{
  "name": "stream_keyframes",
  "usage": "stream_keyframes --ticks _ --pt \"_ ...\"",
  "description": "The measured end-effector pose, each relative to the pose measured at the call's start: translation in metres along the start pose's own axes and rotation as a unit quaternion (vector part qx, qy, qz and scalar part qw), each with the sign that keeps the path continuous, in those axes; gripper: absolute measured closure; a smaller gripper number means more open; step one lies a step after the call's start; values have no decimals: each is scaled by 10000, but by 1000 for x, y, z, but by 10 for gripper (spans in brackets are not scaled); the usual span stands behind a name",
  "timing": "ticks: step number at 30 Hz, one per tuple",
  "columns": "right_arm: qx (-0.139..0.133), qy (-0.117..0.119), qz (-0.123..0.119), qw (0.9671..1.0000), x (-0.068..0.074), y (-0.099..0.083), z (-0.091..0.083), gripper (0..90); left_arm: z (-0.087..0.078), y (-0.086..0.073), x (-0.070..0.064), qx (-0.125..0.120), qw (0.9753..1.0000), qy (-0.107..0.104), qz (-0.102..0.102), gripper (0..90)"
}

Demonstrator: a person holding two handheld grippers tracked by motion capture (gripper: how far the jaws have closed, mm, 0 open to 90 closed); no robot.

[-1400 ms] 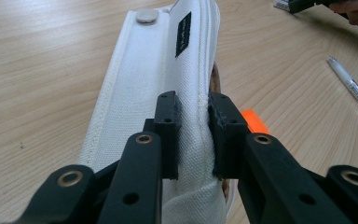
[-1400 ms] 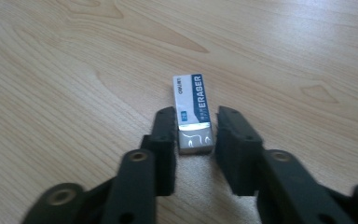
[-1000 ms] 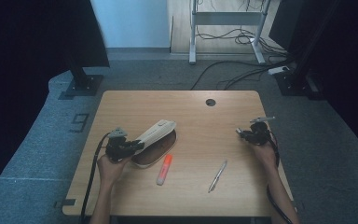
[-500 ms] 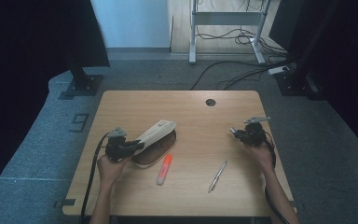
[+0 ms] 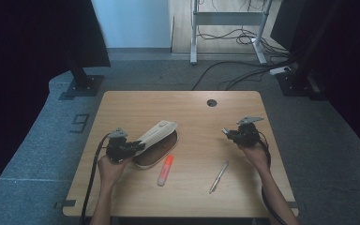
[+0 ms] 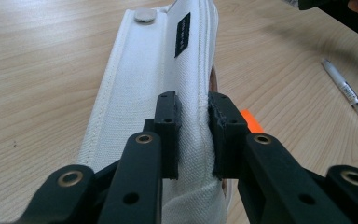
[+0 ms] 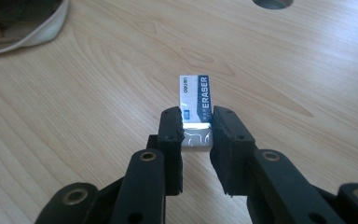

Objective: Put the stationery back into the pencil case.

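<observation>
A white fabric pencil case (image 5: 157, 136) lies open at the table's left, its flap lifted. My left gripper (image 5: 138, 146) is shut on that flap; in the left gripper view the jaws pinch the white cloth (image 6: 193, 126) of the pencil case. My right gripper (image 5: 226, 132) sits at the table's right, shut on a white and blue eraser (image 7: 195, 105) held just above the wood. An orange highlighter (image 5: 165, 169) lies beside the case, and a silver pen (image 5: 219, 177) rests further right.
The wooden table (image 5: 187, 112) has a round cable hole (image 5: 211, 102) near its far edge. Grey carpet surrounds the table, with a desk frame and cables behind. Bare wood lies between the case and my right gripper.
My right gripper has moved left toward the pencil case with the eraser in it. The left gripper has stayed put on the flap.
</observation>
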State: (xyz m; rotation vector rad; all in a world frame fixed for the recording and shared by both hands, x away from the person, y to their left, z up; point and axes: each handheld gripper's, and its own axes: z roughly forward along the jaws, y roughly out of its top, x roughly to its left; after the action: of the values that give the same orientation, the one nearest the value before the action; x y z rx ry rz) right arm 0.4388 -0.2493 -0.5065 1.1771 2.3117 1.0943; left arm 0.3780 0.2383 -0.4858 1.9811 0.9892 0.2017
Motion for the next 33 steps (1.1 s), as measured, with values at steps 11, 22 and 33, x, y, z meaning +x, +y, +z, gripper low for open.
stream_keyframes --ticks 11,22,33 --pt "-14 221 -260 9994 23 15 8 719 0 0 0 -6 10000 -1 0 749" --pt "-3 444 -442 9980 46 26 21 719 0 0 0 -20 10000 5 18 751" --pt "29 649 -560 9963 66 37 37 719 0 0 0 -30 10000 -3 -23 751"
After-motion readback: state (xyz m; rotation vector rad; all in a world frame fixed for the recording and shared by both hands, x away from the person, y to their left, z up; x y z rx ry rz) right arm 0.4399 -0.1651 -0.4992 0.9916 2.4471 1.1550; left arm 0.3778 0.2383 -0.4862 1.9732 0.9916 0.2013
